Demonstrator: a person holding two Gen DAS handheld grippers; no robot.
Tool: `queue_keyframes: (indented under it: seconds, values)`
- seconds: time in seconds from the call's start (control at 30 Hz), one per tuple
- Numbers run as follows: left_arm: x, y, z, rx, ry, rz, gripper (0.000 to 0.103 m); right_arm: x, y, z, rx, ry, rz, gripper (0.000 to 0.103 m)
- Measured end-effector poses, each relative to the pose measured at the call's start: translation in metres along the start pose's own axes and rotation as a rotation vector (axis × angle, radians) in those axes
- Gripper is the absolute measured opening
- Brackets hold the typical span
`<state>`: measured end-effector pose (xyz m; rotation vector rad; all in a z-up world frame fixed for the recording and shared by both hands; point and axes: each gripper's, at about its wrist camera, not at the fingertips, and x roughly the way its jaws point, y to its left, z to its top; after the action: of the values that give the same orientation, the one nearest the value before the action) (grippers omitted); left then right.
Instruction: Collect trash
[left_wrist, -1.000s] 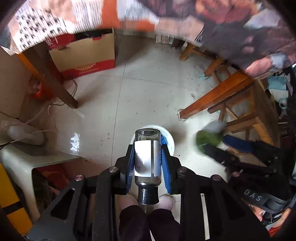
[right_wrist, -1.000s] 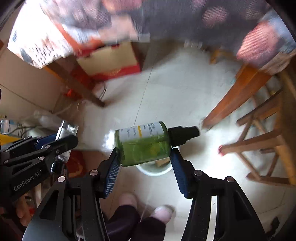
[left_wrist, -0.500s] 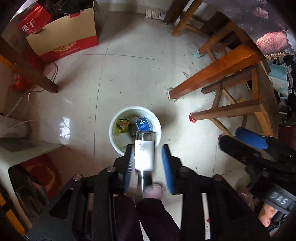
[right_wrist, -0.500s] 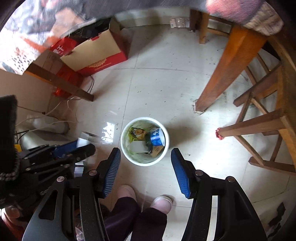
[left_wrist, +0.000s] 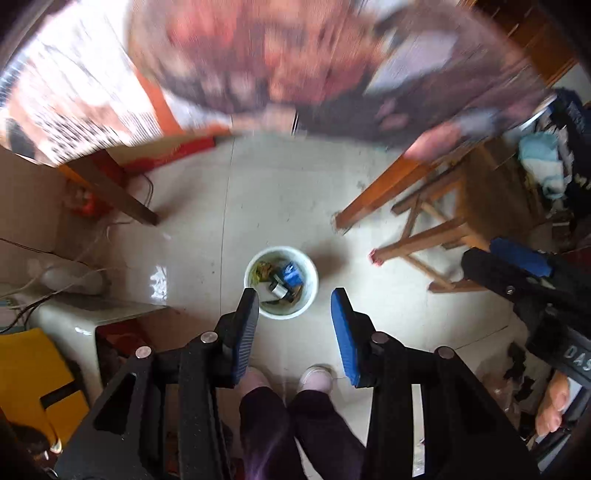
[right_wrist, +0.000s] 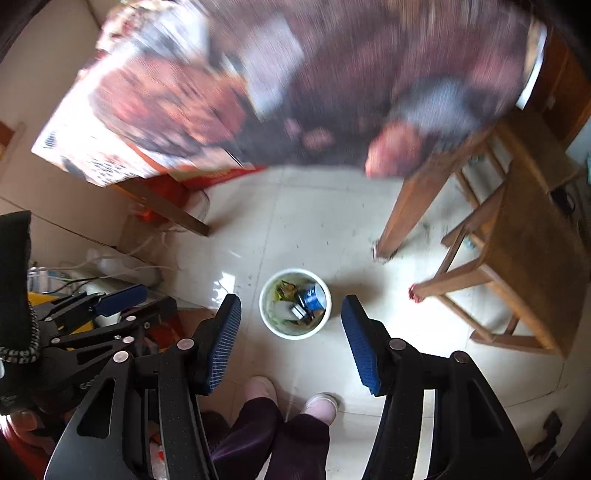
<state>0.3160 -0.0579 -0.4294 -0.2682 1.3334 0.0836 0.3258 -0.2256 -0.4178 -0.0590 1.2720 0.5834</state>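
A white bin (left_wrist: 281, 249) stands on the tiled floor far below both grippers, holding wrappers, a blue packet (left_wrist: 291, 275) and a clear bottle with a black cap (left_wrist: 277, 288). My left gripper (left_wrist: 294, 299) hangs high above the bin, open, with nothing between its blue pads. In the right wrist view the same bin (right_wrist: 295, 270) shows below my right gripper (right_wrist: 291, 301), which is also open and holds nothing. Each gripper appears in the other's view: the right one (left_wrist: 517, 266) at the right edge, the left one (right_wrist: 110, 299) at the left.
A blurred patterned tablecloth (left_wrist: 295, 66) fills the top of both views. A wooden table leg (left_wrist: 376, 199) and a wooden stool (right_wrist: 517, 258) stand right of the bin. A person's feet (left_wrist: 314, 376) are just below it. A white stool (left_wrist: 74, 317), cables and a yellow object (left_wrist: 29, 369) sit left.
The green bottle left the right gripper first, then the clear bottle dropped from the left into the bin. Both grippers have risen, so the bin looks smaller.
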Motion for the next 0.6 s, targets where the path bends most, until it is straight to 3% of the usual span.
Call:
queue_keyframes:
  seconds: [0.3, 0.43, 0.6]
  values:
    - [-0.183, -0.025, -0.014, 0.079, -0.241, -0.013, 0.041, -0.164, 0.044, -0.003, -0.009, -0.245, 0.024, 0.053]
    - [-0.268, -0.031, -0.041, 0.155, -0.378, -0.014, 0.042, -0.245, 0.07, -0.023, 0.001, -0.408, 0.052, 0.053]
    - [-0.364, -0.023, -0.09, 0.179, -0.552, -0.055, 0.051, -0.33, 0.112, -0.065, -0.033, -0.606, 0.012, 0.053]
